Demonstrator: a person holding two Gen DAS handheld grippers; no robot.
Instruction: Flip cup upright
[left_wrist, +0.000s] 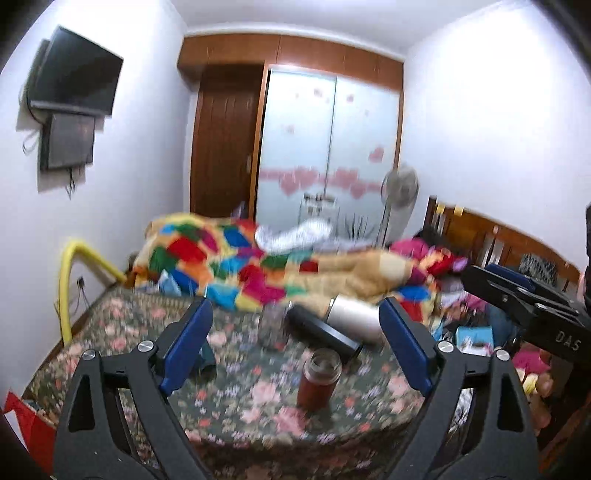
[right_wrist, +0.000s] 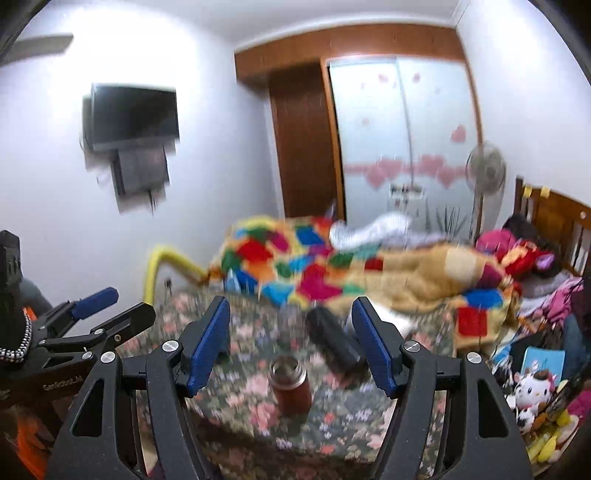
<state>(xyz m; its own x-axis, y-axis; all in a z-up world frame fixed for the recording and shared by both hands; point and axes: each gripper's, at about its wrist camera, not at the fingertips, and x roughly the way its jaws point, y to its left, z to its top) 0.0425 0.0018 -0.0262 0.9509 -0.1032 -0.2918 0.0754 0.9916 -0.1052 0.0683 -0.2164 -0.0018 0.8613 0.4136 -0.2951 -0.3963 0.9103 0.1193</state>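
A red-brown cup (left_wrist: 318, 380) with a metal rim stands upright on the floral bedspread (left_wrist: 147, 332); it also shows in the right wrist view (right_wrist: 290, 384). Behind it a black flask (left_wrist: 323, 330) and a silver flask (left_wrist: 354, 317) lie on their sides, and a clear glass (left_wrist: 272, 325) stands beside them. My left gripper (left_wrist: 295, 347) is open and empty, above and short of the cup. My right gripper (right_wrist: 290, 339) is open and empty, also short of the cup (right_wrist: 290, 384). The black flask (right_wrist: 332, 339) lies between its fingers in view.
A colourful patchwork quilt (left_wrist: 258, 266) is heaped at the back of the bed. A yellow rail (left_wrist: 70, 280) stands at the left. Clutter and toys (right_wrist: 535, 391) lie at the right. A fan (left_wrist: 400, 188) and a wardrobe (left_wrist: 325, 147) stand behind.
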